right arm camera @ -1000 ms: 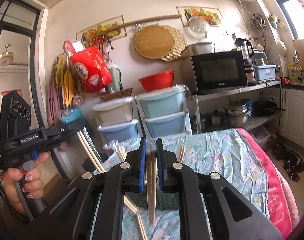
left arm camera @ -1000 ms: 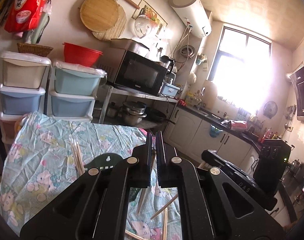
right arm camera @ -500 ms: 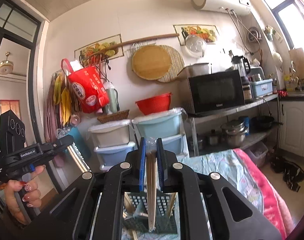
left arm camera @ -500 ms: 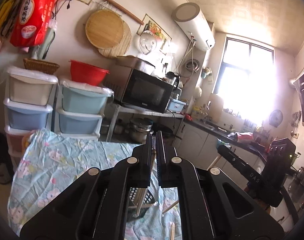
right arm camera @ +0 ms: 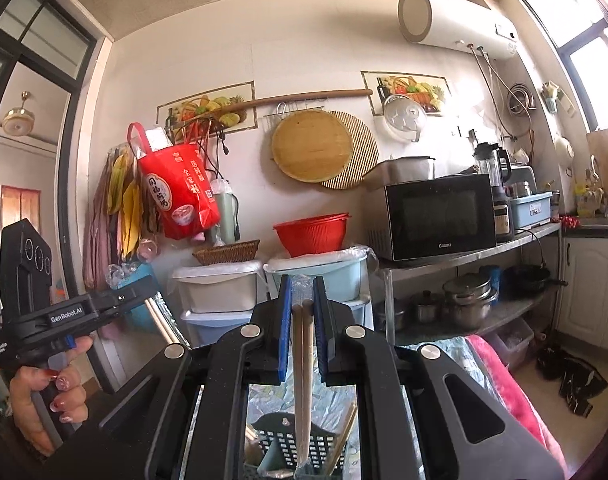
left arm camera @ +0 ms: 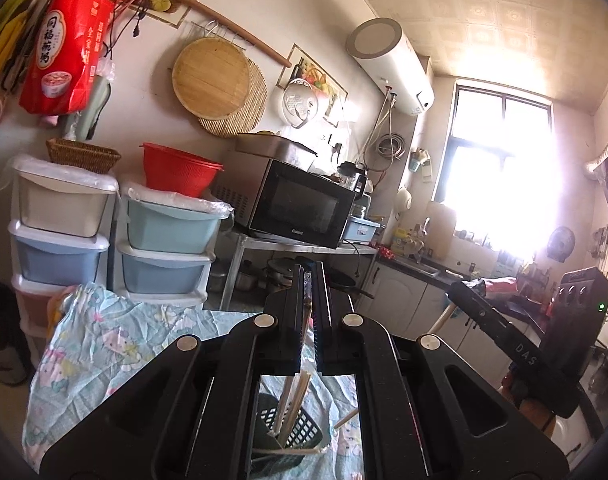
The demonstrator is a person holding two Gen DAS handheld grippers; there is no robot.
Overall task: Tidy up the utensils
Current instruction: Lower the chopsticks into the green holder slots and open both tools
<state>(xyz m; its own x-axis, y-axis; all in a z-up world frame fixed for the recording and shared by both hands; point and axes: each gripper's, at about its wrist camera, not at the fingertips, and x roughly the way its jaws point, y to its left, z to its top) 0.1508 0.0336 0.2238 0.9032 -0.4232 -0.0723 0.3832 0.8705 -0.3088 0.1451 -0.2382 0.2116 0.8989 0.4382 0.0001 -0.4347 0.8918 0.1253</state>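
Left wrist view: the left gripper (left arm camera: 309, 312) has its jaws drawn narrow on a thin pair of chopsticks (left arm camera: 294, 404), which hang down through the frame with their tips inside or just above the black basket (left arm camera: 300, 428); which of the two cannot be told. A loose stick (left arm camera: 345, 418) lies on the cloth (left arm camera: 100, 344) just beside the basket, and another pale stick lies across the basket's front rim. The right gripper's body shows at the right edge, well apart.

Right wrist view: the right gripper (right arm camera: 302, 312) clamps a wooden chopstick pair (right arm camera: 304, 392) between blue pads (right arm camera: 284, 328), the pair pointing straight down over the same basket (right arm camera: 296, 444). Other sticks (right arm camera: 343, 436) and a pale utensil stand in it already. A hand (right arm camera: 50, 396) at the left holds the other gripper's handle.

Assessment: the task is partly done. Some utensils are housed; two held pairs are not yet released, and at least one stick remains on the cloth. Whether more lie out of sight cannot be told.
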